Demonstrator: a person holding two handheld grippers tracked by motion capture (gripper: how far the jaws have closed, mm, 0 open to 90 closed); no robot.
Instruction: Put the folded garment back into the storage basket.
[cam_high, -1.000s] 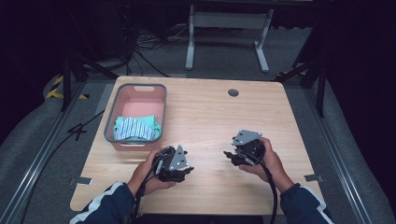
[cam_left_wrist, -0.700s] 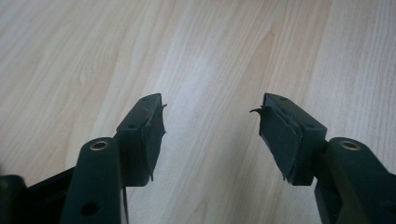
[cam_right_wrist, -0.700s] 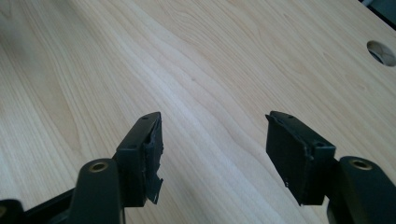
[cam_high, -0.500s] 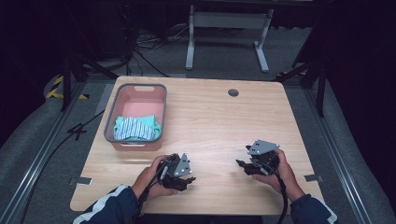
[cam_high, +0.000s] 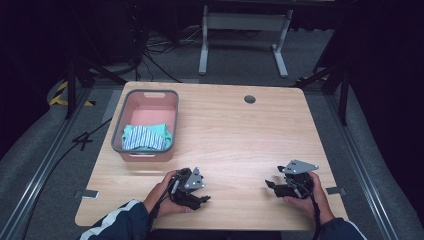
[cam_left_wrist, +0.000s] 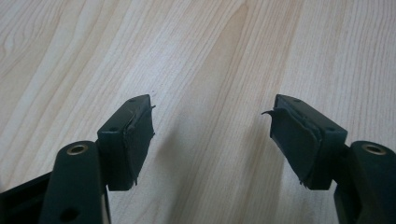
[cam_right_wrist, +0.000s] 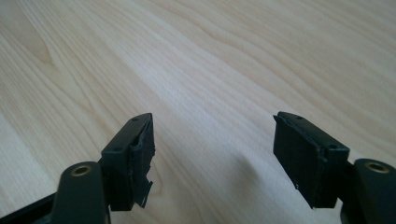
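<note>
Our left hand-held gripper sits low at the near edge of the table, jaws apart with nothing but bare wood between them; they have just been opening. In its own view the pads frame empty grain. Our right hand-held gripper rests near the table's right front corner, its jaws likewise spread and empty, also just opened wider.

Further out, the striped teal cloth lies bunched in the near end of the pink basket, well apart from both tools.

We judge the work with the cloth to be at a resting point. Any next move would call for reaching forward and left to the basket with jaws kept open.
</note>
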